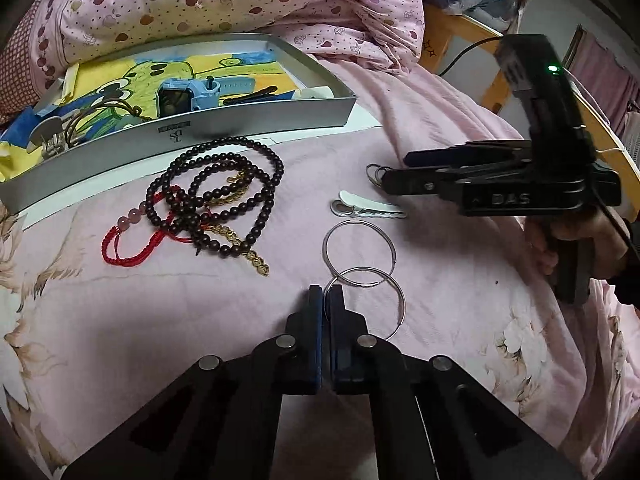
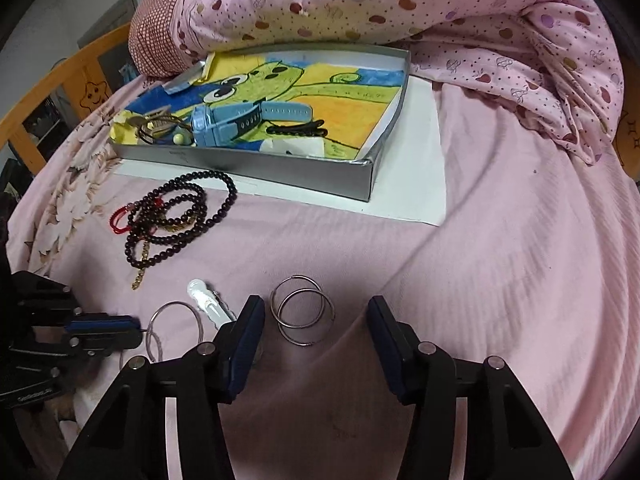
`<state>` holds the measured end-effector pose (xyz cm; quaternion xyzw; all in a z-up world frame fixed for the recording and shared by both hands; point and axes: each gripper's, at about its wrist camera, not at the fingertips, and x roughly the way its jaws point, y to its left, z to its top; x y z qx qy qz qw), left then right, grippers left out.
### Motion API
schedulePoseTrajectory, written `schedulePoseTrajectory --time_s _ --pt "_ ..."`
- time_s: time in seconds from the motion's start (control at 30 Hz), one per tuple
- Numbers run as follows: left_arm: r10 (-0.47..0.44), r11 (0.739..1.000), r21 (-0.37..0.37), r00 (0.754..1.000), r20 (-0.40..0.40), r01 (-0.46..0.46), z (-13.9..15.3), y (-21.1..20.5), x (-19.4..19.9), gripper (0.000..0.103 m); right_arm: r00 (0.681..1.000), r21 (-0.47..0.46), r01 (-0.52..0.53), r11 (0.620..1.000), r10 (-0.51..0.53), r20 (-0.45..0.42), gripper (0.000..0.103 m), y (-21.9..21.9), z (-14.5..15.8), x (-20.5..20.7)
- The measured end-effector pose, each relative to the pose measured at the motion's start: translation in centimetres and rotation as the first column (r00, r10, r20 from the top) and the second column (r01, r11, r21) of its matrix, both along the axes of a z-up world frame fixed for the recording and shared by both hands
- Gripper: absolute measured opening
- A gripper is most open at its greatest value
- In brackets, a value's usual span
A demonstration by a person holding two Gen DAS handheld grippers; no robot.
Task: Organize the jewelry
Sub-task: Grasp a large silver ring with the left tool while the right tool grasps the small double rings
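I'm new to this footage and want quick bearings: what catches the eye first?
A dark bead necklace tangled with a red cord lies on the pink bedsheet before a silver tray. The left tongs pinch a large silver hoop; the right tongs straddle two smaller rings.

Pink bedsheet [image 2: 500, 280] under silver tray [image 2: 280, 168], beads [image 1: 224, 196], hoop rings [image 2: 302, 310], white clip [image 1: 366, 208]
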<state>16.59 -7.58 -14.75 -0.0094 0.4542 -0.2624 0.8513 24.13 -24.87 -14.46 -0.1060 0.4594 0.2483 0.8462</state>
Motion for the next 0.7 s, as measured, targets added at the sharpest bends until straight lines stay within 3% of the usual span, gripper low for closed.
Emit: schedulePoseTrajectory --time_s 0.33,0.4,0.5,0.7 --pt "-0.011 0.995 -0.1 0.996 -0.084 0.003 0.1 0.7 0.6 0.002 0.997 -0.031 -0.049 0.998 0.051 0.058 0.051 1.2 0.5 -0.2" --pt "-0.022 0.995 -0.102 0.996 -0.085 0.013 0.3 0.7 0.7 0.004 0.997 -0.038 -0.054 0.998 0.055 0.05 0.051 1.3 0.2 -0.1" --pt "-0.047 0.992 -0.117 0.995 -0.088 0.036 0.5 0.3 0.7 0.016 0.998 -0.048 -0.052 0.997 0.054 0.033 0.051 1.3 -0.3 0.0" --pt "-0.088 0.996 -0.017 0.995 -0.039 0.087 0.4 -1.0 -0.1 0.019 0.999 -0.043 -0.052 0.998 0.052 0.01 0.051 1.1 -0.6 -0.2"
